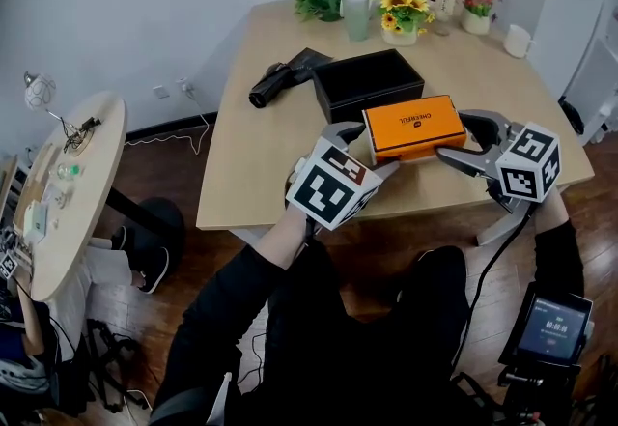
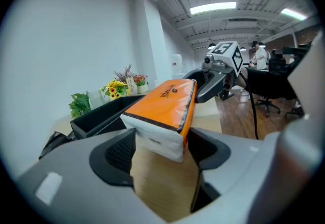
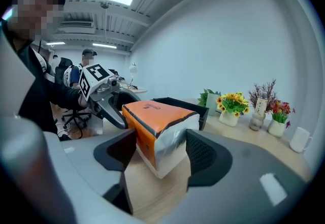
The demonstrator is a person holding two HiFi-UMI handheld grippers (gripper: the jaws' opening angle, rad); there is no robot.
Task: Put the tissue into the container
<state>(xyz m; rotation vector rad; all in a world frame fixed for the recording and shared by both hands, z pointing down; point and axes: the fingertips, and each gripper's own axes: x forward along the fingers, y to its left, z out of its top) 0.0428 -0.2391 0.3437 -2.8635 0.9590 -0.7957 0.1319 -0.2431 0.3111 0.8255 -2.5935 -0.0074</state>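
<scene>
Just behind the tissue pack (image 1: 413,127) stands the black container (image 1: 368,83), flowers (image 1: 403,11) beyond

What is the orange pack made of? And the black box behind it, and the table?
Tissue pack: probably thin, soft plastic film, glossy; it shines and wrinkles at its ends.
Black box: stiff and matte, maybe covered board or plastic; its walls are thin and straight with no shine, so it is hard to say.
Table: pale wood or a wood-look top, smooth; faint grain shows.

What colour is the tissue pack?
The tissue pack is orange with a dark edge band and white ends, clearest in the right gripper view.
</scene>
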